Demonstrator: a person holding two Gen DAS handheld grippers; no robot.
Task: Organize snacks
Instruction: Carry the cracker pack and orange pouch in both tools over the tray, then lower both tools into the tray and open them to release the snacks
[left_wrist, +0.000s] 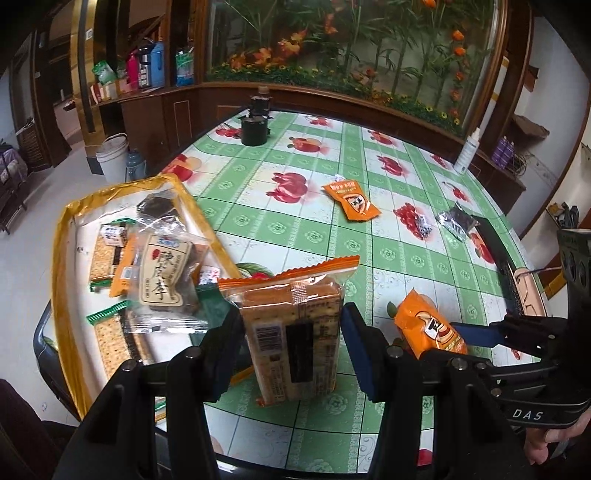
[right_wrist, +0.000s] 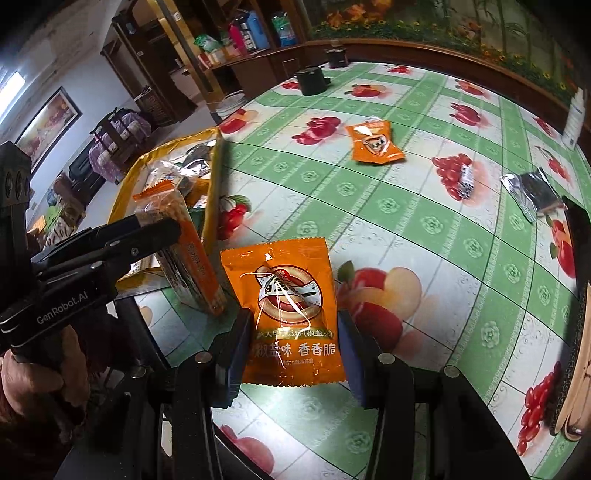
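The left claw (left_wrist: 291, 347) clamps its blue foam pads against the sides of a clear-wrapped brick of crackers (left_wrist: 293, 334) with an orange crimped seam, held above the table's edge beside the yellow-rimmed tray (left_wrist: 59, 258). The right claw (right_wrist: 291, 350) pinches a glossy, flat orange snack packet (right_wrist: 291, 314) between its pads, over the green checked tablecloth (right_wrist: 424, 229).

The worktop (left_wrist: 314, 236) wears a green-and-white check printed with red fruit. The tray (left_wrist: 59, 258) has a gold-yellow rim. The cracker pack (left_wrist: 291, 332) has an orange top edge; the seed packet (right_wrist: 291, 306) is orange with a round emblem. Another orange packet (left_wrist: 351, 201) lies beyond, near a silver-and-black one (left_wrist: 456, 221).
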